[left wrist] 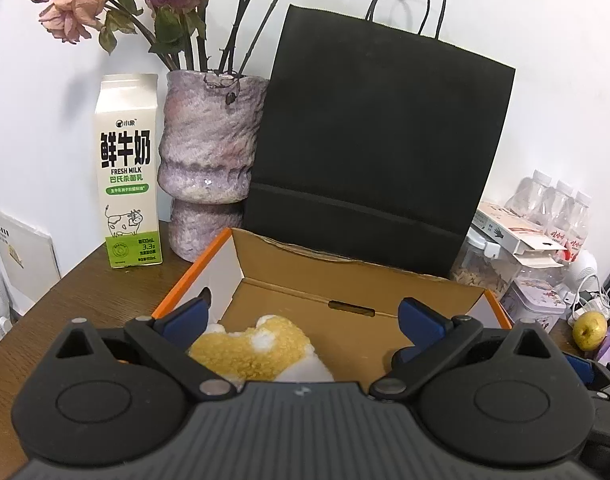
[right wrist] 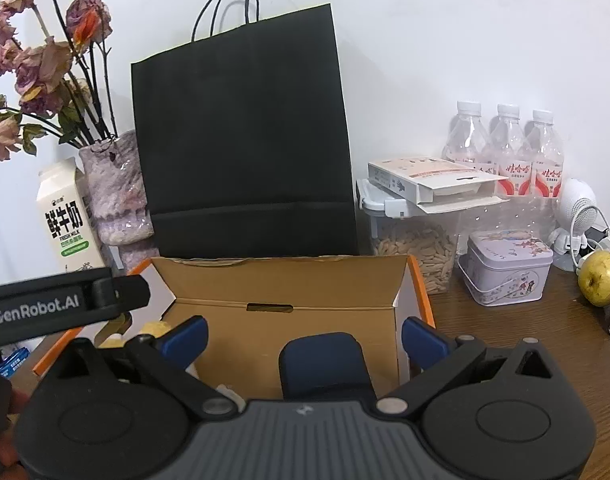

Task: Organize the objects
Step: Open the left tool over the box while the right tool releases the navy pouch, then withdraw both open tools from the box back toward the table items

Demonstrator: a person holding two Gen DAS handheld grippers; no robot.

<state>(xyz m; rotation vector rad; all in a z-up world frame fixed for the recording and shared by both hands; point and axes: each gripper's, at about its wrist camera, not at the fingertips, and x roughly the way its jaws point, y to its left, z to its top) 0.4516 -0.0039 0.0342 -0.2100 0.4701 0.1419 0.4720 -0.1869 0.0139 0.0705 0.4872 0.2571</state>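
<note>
An open cardboard box (left wrist: 305, 280) with orange outer edges stands on the wooden table (left wrist: 97, 292) in front of a black paper bag. A fluffy yellow-and-white plush (left wrist: 257, 344) lies in its near left corner. My left gripper (left wrist: 305, 316) hangs open over it, and the blue fingers (left wrist: 189, 316) do not touch the plush. In the right wrist view a dark blue rounded object (right wrist: 325, 364) lies on the floor of the box (right wrist: 285, 280), between the wide-open fingers of my right gripper (right wrist: 305, 338) and untouched. The left gripper's casing (right wrist: 57, 304) shows at the left, with the plush (right wrist: 155, 328) beneath it.
Behind the box stand the black bag (left wrist: 377, 140), a purple vase (left wrist: 209, 152) of dried roses and a milk carton (left wrist: 129, 184). To the right are a seed container (right wrist: 417, 252), a tin (right wrist: 505, 272), water bottles (right wrist: 505, 148) and a pear (right wrist: 601, 276).
</note>
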